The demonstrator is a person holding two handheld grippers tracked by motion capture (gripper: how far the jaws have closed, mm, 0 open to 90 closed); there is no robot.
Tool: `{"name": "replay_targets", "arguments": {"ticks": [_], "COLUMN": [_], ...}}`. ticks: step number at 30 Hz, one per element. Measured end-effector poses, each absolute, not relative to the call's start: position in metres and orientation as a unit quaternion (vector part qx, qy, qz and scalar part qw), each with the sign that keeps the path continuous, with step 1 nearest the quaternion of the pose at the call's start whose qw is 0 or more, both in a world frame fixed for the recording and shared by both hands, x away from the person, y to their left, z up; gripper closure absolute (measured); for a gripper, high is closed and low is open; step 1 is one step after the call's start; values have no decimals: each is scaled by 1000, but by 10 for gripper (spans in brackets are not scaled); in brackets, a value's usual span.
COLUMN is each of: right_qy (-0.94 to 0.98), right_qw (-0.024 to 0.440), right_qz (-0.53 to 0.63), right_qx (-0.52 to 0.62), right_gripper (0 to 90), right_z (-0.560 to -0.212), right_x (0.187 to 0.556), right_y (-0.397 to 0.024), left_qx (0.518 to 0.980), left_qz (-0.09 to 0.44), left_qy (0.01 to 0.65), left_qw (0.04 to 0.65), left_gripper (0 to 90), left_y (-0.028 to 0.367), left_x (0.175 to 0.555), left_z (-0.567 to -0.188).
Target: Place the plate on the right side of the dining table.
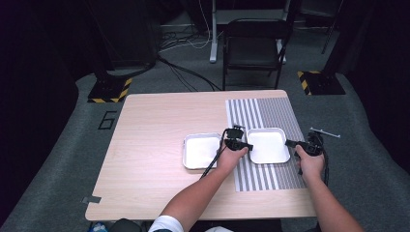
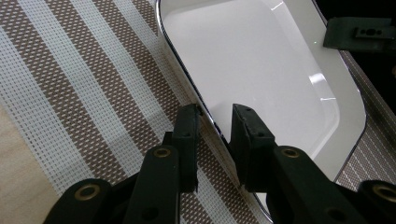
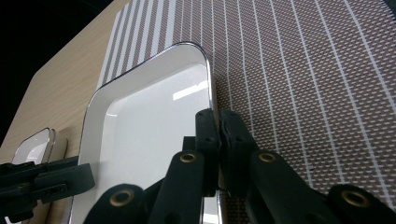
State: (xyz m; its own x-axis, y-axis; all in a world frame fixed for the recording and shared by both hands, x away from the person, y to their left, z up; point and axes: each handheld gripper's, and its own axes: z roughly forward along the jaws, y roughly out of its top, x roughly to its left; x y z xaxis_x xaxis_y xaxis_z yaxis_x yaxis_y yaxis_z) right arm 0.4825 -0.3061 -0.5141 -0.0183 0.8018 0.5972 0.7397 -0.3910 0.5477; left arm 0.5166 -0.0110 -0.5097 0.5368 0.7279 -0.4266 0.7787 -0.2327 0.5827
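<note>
Left gripper [image 1: 240, 143]: held in the person's left hand [image 1: 230, 157], forearm entering from the near edge of the tabletop [image 1: 159, 121] and angling toward its middle. In the left gripper view the jaws straddle the near-left rim of the right-hand white tray [image 2: 261, 70], one jaw outside over the mat, one inside over the tray floor; a narrow gap shows on both sides of the rim, so the jaws stand slightly spread and not pressing.

Right gripper [image 1: 292, 143]: held in the right hand [image 1: 309, 162], forearm coming up from the near right corner, wrist bent inward toward the tray. In the right gripper view the jaws are pressed together on the tray's right rim, pinching it.

Right-hand white tray [image 1: 267, 144]: square, shallow, rounded corners, lying flat on the striped placemat [image 1: 278, 111] in the right half of the tabletop, between the two grippers.

Second white tray [image 1: 200, 151]: same form, on bare wood just left of the mat, near the tabletop's middle, close beside the left hand.

Open room: far half and left third of the tabletop bare; mat runs to the right edge.

Floor: a metal rod [image 1: 325, 133] beyond the right edge; a folding chair [image 1: 254, 46] past the far edge.
</note>
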Motion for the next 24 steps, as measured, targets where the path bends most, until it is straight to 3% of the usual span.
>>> {"name": "replay_targets", "arguments": {"ticks": [24], "right_qy": [554], "right_qw": [36], "right_qz": [445], "right_qx": [702], "right_gripper": [866], "right_z": [-518], "right_x": [484], "right_y": [-306], "left_qx": [782], "left_qz": [-42], "left_qy": [481], "left_qw": [394], "left_gripper": [671], "left_y": [-12], "left_x": [517], "left_z": [-512]}}
